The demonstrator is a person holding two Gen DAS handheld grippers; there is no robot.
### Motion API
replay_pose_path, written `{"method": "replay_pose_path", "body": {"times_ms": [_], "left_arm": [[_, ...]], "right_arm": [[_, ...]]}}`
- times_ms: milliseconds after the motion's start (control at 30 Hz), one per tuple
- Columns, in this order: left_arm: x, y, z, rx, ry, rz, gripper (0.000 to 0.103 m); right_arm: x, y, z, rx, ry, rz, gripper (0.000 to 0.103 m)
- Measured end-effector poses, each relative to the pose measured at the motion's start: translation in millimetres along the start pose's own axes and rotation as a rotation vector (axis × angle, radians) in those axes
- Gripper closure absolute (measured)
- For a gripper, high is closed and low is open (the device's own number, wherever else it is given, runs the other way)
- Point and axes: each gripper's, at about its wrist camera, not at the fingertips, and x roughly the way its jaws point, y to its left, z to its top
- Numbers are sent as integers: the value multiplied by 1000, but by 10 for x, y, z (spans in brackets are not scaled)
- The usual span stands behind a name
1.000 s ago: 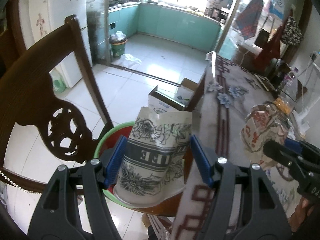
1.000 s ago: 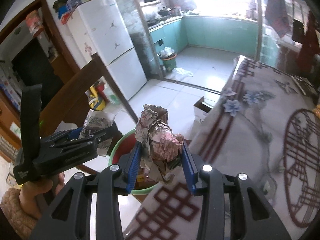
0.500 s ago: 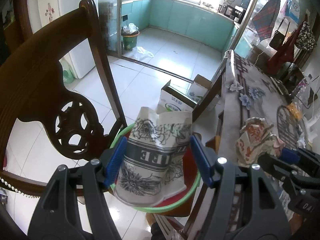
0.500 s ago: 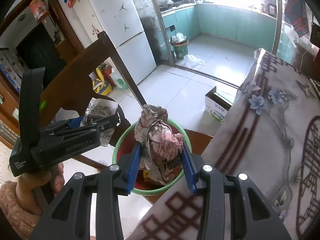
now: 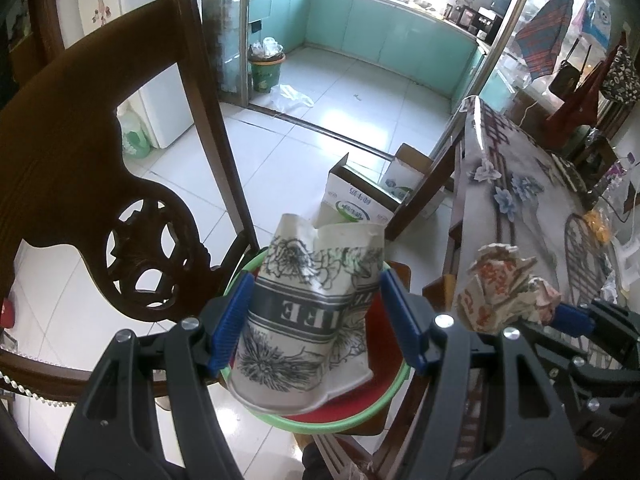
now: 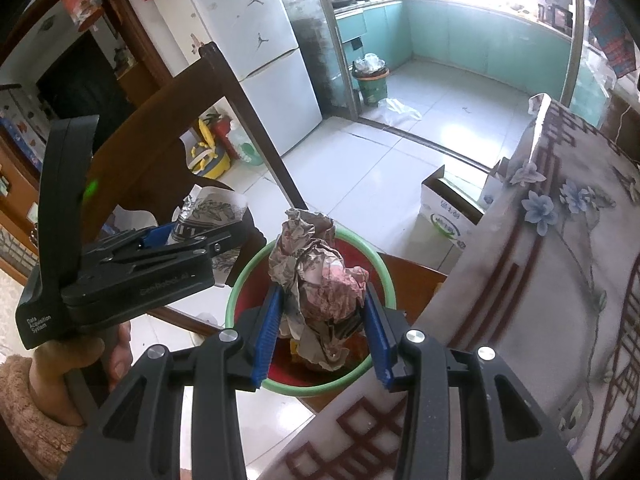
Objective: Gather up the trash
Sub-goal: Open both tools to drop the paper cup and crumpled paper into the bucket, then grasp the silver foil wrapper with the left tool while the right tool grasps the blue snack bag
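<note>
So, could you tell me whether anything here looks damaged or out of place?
The paper cup in the left gripper is crushed, its rim torn. A white plastic bag lies loose on the floor beside the kitchen bin.

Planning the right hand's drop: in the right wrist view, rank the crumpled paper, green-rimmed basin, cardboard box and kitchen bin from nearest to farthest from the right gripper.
1. Crumpled paper, clamped in the right gripper.
2. Green-rimmed basin, directly beneath.
3. Cardboard box, on the floor beside the table.
4. Kitchen bin, past the doorway.
</note>
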Motion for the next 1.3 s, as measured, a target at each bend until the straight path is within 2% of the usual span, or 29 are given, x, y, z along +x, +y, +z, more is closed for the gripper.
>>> {"method": "replay_pose_path", "body": {"times_ms": [233,300,333,367,767,933,1133,1300], "left_arm": [[10,32,16,-9,1,11,40],[2,43,19,-15,-1,21,39],[0,54,21,-22,-2,29,36],[-7,74,21,-29,-4,26,33],[-261,-16,-6,-33,-51,19,32],[-335,-317,-45,15,-60,-16,32],[-396,-948,-172,106,-56,-88,32],[-442,-1666,-352,179,-49,-148,32]], "right_arm": [[24,52,26,-13,-1,11,64],[23,63,24,-19,-6,11,56],[23,64,21,-22,-11,4,45],[16,58,14,-20,-18,-1,38],[-347,-194,-117,46,-77,-17,39],[-621,-476,-276,113,-113,-52,39],[-1069,-984,-615,201,-148,-123,39],[-1556,-1555,-1004,269,-186,-197,39]]}}
